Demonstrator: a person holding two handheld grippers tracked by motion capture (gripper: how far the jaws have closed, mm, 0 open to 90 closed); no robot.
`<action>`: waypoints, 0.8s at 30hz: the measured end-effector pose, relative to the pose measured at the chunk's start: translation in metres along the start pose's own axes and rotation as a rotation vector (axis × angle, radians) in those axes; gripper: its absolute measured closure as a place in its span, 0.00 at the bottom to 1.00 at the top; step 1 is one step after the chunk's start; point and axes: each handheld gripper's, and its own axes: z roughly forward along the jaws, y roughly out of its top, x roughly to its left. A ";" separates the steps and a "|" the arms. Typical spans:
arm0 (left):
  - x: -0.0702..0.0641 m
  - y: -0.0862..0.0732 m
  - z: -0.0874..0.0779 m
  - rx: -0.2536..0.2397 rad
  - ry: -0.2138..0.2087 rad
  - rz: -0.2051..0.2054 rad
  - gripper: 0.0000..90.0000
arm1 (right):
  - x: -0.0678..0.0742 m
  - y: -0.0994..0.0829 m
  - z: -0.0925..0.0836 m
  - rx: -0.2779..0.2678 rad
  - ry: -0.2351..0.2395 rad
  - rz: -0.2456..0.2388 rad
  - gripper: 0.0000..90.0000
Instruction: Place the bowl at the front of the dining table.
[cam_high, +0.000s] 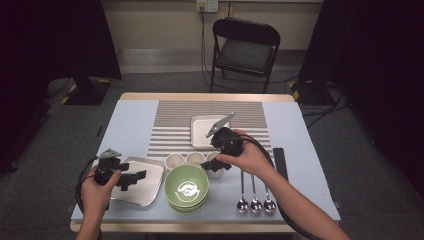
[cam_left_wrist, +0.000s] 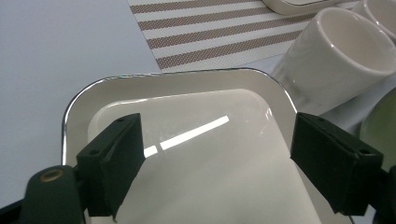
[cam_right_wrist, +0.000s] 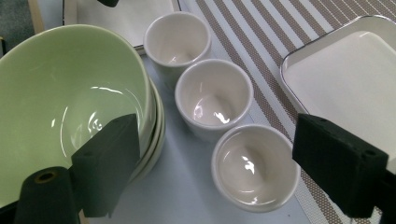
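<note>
— What sort of place was it?

— A staged recording room, more lab than home. Black curtains (cam_high: 50, 40) hung at both sides, and grey carpet (cam_high: 165, 82) covered the floor.

— Anything else?

— Beyond the right hand-held gripper (cam_high: 220, 161), a folding chair (cam_high: 245, 47) stood against a bare wall with a socket (cam_high: 207, 5), cables (cam_high: 320, 107) trailing over the floor. Tableware sat in tidy rows on the counter (cam_high: 130, 122), like a test layout.

left tongs (cam_high: 131, 179): jaws wide apart | right tongs (cam_high: 216, 165): jaws wide apart
</note>
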 end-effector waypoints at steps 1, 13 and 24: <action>0.000 0.000 0.000 -0.001 -0.001 -0.002 0.19 | 0.000 0.001 0.001 -0.004 0.002 -0.008 0.16; 0.002 -0.001 0.000 0.002 0.002 0.000 0.19 | 0.010 0.006 0.013 0.025 0.036 -0.008 0.16; 0.001 0.000 -0.001 0.000 0.007 0.001 0.19 | 0.017 0.010 0.024 0.061 0.008 -0.002 0.17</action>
